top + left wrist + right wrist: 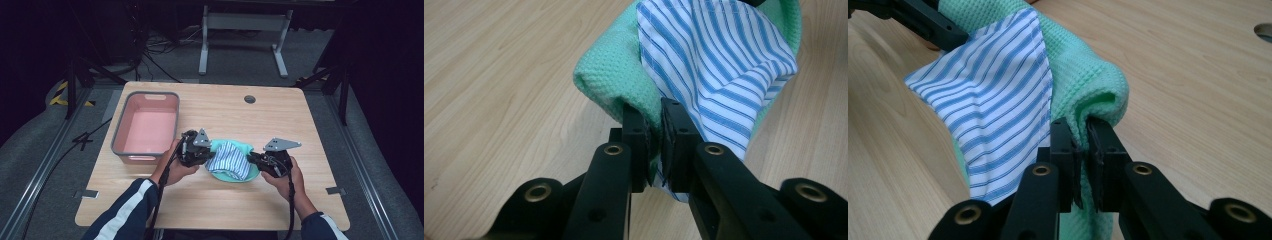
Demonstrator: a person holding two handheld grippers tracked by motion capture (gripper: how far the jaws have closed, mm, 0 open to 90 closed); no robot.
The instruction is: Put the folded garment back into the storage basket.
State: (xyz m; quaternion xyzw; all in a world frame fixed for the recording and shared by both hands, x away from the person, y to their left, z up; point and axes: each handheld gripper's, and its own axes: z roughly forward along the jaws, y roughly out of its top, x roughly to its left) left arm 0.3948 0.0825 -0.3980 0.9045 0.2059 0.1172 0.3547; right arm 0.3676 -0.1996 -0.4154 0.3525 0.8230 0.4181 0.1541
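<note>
Left gripper [654, 117]: jaws clamped on green waffle cloth [616, 80] edge.
Right gripper [1079, 131]: jaws clamped on opposite edge.
Cloth: slung between both grippers, long axis gripper to gripper.
Striped fabric [230, 160]: lying over cloth.
Writing: none legible.

1. Pink basin [148, 128] with grey rim, sitting near the left edge of the wooden table [220, 205], toward the far left corner, its long side along that edge.
2. Round grommet hole [249, 99] near the table's far edge, a little right of the middle; also seen at the upper right in the right gripper view [1264, 31].
3. White metal stand [244, 35] on the grey floor beyond the far edge.
4. Black cables [152, 47] strewn on the floor past the far left corner.
</note>
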